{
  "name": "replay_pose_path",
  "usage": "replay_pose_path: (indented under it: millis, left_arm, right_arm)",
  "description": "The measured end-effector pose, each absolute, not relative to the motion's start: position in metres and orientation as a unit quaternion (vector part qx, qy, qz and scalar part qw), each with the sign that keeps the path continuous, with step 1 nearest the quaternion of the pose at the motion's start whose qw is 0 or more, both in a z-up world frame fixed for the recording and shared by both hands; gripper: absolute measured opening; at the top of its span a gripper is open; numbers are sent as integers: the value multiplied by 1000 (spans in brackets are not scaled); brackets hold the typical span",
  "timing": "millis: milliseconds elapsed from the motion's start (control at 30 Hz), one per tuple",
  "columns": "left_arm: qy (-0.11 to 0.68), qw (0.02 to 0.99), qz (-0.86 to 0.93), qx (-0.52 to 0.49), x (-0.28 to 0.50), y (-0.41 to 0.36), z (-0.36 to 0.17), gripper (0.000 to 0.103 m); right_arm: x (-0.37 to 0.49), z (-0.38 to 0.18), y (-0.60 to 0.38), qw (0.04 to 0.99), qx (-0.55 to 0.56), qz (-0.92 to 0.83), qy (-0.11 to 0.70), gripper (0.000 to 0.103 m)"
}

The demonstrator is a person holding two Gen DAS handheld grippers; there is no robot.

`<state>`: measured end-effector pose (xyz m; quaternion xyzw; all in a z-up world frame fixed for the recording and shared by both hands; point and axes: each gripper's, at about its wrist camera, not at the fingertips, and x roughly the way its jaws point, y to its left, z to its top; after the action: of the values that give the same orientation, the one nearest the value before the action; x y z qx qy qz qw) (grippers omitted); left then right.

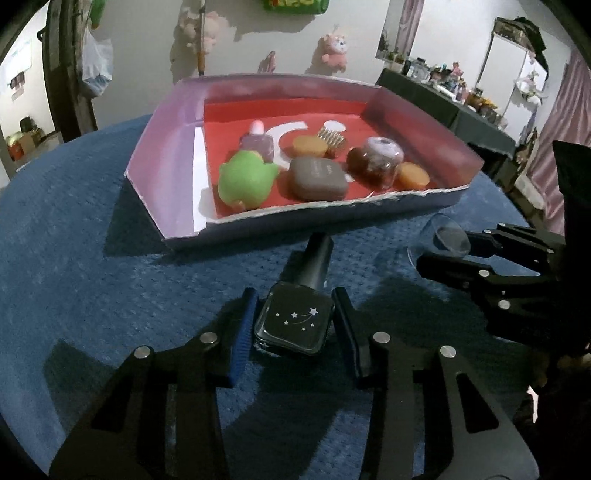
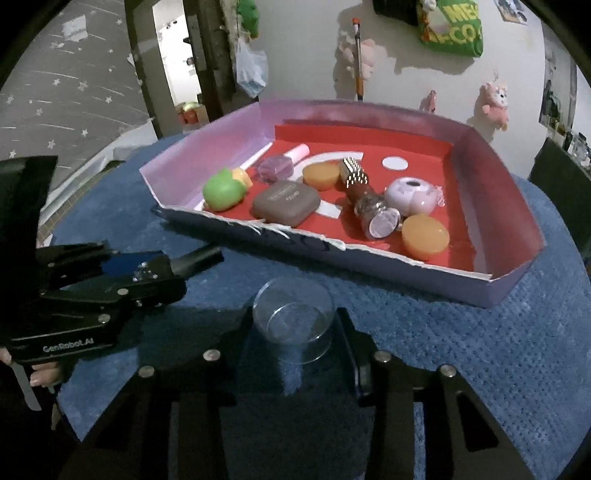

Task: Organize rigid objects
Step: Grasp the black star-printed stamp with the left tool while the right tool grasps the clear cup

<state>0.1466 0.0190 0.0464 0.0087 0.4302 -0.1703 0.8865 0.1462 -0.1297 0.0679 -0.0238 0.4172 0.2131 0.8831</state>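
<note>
The left gripper has its blue ribbed pads closed against the sides of a dark square glass nail-polish bottle, whose glossy face carries a silver shooting-star print. The bottle's long black cap points away towards the tray, over the blue nubbly knitted cloth that covers the round table. White lettering reading "GenRobot.AI" runs along the side of this gripper's body in the right wrist view, where a few fingers of the person's hand curl under it.

The right gripper is closed on a small clear round plastic dish, a black finger pressing each side of its wall; the dish sits at the cloth, just in front of the tray.

Beyond both lies a shallow cardboard tray with lilac walls, a torn white front edge and a red floor marked with white shapes. Near its front rest a soft green rounded toy, a grey-brown rounded-square case with small print too fine to read, and a flat orange disc. Beside the disc is a brown glass bottle lying on its side and a pale lilac rounded gadget. Farther back are a second orange disc, a gold studded block and a purple nail-polish bottle with a pink cap.

On the wall behind hangs a green bag with partial yellow letters "ME" and "CO".
</note>
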Motion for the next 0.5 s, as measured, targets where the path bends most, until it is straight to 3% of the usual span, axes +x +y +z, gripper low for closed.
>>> replay_pose_path:
  millis: [500]
  left_arm:
    - [398,899,-184,19,125,7,69,38]
  right_arm:
    - [131,84,-138,893,-26,208,399,42]
